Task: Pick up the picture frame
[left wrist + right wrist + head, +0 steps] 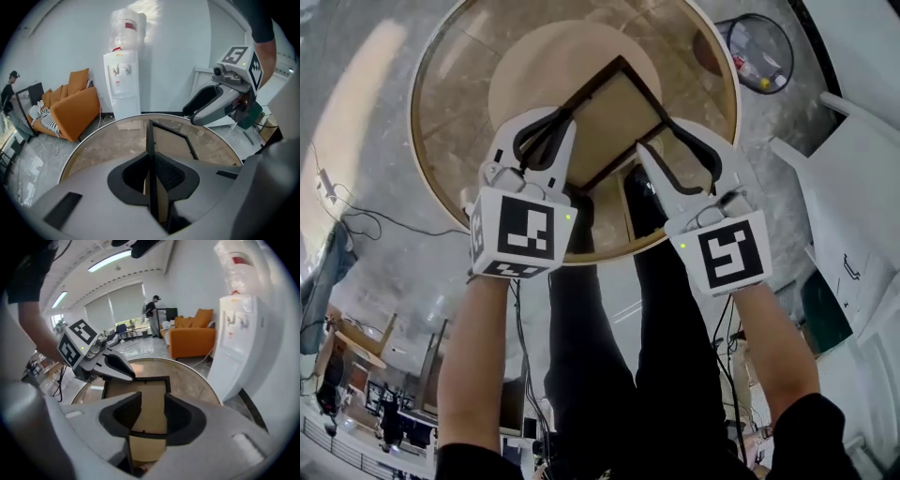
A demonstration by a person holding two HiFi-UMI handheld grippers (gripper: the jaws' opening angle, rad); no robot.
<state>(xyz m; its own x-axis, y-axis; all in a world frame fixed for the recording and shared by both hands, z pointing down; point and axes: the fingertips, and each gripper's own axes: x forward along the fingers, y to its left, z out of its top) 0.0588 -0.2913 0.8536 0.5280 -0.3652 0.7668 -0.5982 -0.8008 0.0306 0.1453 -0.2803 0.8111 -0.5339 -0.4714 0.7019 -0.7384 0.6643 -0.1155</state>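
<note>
The left tool [151, 161] is clamped on the thin edge of the frame [614, 112], which stands tilted over the round glass tabletop [450, 112]. The right tool [152, 397] gapes wide, with the frame's near rail across its gap, not pinched. Both tools hide the frame's near corners. The bottle [127, 24] on the dispenser [123, 84] has a red label, too small to read. A sofa [70, 110] and a bin [757, 52] stand beyond.

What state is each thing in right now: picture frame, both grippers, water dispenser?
picture frame: tilted over the table, gripped at one edge.
left gripper: fingers shut on the picture frame's edge.
right gripper: fingers wide, picture frame between them; grip unclear.
water dispenser: upright, bottle mounted on top.
</note>
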